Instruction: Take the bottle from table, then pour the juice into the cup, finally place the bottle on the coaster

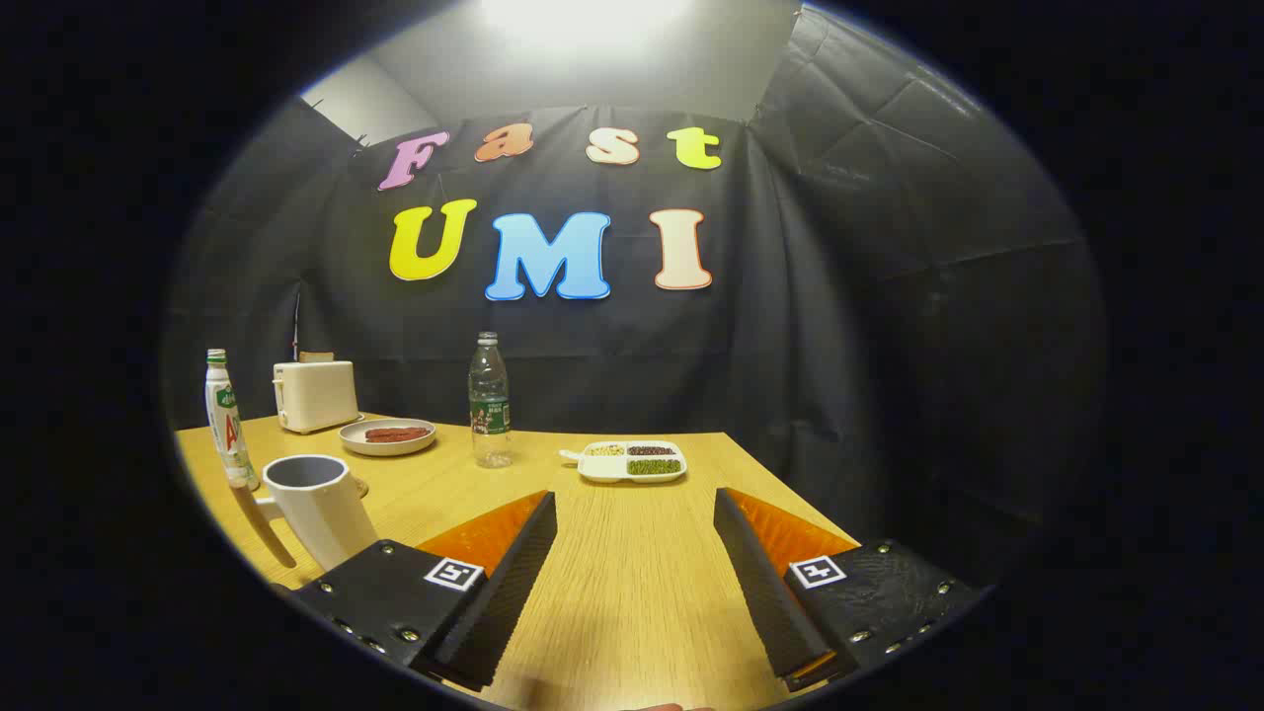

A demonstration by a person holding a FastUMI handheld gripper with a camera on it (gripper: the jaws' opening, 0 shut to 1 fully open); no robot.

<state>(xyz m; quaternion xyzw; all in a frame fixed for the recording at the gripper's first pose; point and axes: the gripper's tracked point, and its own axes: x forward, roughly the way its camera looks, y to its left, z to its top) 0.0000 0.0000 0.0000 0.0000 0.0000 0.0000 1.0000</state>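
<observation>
- The gripper [635, 533] hangs low over the table [632, 592], at the bottom centre of the frame, its fingers wide apart with only bare wood between them.
- Two bottles stand on the table. The clear bottle [489, 400] is upright at centre frame, beyond the fingers and a little left of the gap.
- A white bottle [228, 425] with a green cap stands at far left, just behind the cup [318, 509].
- Which one holds the juice I cannot tell; the clear one looks nearly empty, so the white one is my guess.
- The cup sits at lower left, beside the left finger, its mouth open and its handle towards the camera.
- The coaster I cannot make out for certain; a thin brown edge shows at the cup's right side, which may be it.
- Step in hand, as I judge it: reaching for the bottle. Nothing is grasped yet.
- To do it well, swing left, keep the fingers spread, and come at the body level, below the shoulder.
- Mind the cup: it stands touching or nearly touching the white bottle in this view, so approach from the right or above it.
- Close only when both pads flank the body squarely; a tall, narrow bottle tips easily.
- The toaster [315, 393], plate [387, 436] and tray [632, 461] lie farther back, out of the path.
</observation>
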